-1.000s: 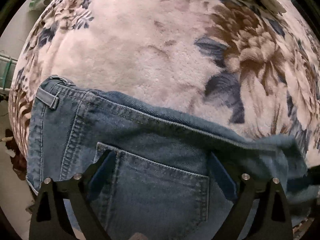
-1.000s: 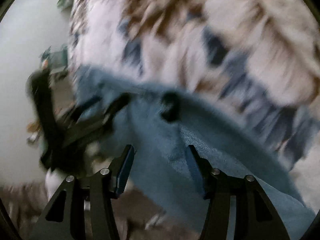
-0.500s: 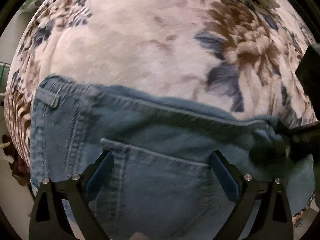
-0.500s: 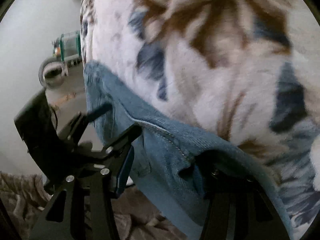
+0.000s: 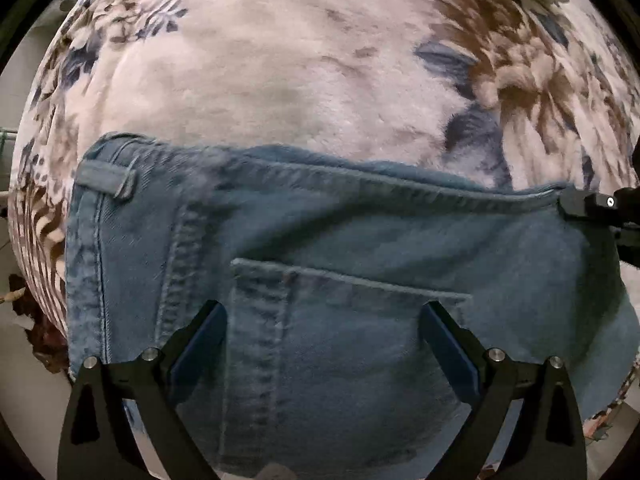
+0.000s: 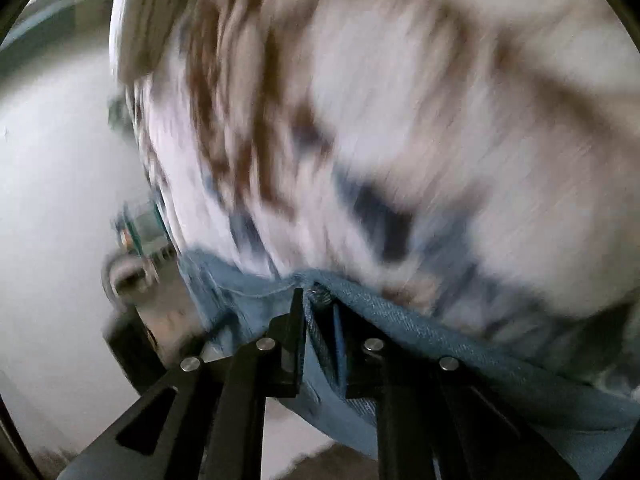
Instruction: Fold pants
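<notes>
Blue denim pants (image 5: 360,240) lie on a floral fleece blanket (image 5: 280,80), seat side up, with a back pocket (image 5: 352,320) showing. My left gripper (image 5: 322,316) hovers open right over that pocket, pointing straight down, with nothing pinched between its fingers. At the right edge of the left wrist view, my right gripper (image 5: 588,204) sits at the pants' upper right corner. In the blurred right wrist view, the right gripper (image 6: 320,312) has its jaws closing on a fold of the denim edge (image 6: 400,320), and the cloth is pressed between the pads.
The blanket covers a bed whose edge drops to a pale floor (image 6: 48,200) on the left. Small clutter stands there: a greenish rack (image 6: 140,232) and a round metal object (image 6: 124,276). Brown debris (image 5: 36,320) lies beside the bed.
The right gripper's jaws went from wide apart to closed on the pants' edge. The right corner of the pants now lies straighter. The left gripper stayed open over the pocket.
</notes>
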`<state>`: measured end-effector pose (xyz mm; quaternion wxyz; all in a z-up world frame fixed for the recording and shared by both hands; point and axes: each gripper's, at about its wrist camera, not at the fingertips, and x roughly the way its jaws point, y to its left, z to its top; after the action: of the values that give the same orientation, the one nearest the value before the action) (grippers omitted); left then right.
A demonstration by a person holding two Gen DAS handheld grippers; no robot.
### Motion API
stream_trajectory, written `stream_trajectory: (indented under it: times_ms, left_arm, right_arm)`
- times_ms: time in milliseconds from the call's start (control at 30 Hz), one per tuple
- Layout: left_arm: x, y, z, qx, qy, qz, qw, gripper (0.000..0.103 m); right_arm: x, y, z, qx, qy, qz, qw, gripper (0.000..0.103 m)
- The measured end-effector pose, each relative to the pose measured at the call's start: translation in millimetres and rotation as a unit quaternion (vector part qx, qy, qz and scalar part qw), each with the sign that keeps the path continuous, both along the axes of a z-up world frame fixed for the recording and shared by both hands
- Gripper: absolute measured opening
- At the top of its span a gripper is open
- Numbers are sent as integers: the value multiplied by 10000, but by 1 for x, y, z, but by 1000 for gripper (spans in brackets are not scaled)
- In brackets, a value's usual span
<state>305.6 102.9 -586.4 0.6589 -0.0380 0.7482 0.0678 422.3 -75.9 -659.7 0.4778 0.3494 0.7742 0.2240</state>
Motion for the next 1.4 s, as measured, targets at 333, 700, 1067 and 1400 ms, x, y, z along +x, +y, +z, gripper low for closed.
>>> stream_trajectory:
  times_ms: [333,700,1067,1400]
  left_arm:
    - [23,-14,36,-230,-253,-36,9994,99]
    - [79,-107,-12,110,-469,-1193,9917,103]
    - [69,-103,-15,-6,-371,-1070,9936,103]
    - [87,-91,-12,-8,-331,-1106,9933,103]
  right_arm:
    - [-1,-34,78,-1338,-1476,729,9772,15]
    - [-45,-55,62,-2332,-1790,2720,9163,15]
    - [-63,-37,78,-1219,-1576,1268,9717,15]
    - [-72,-103,51,-1854,-1440,58,9720,0]
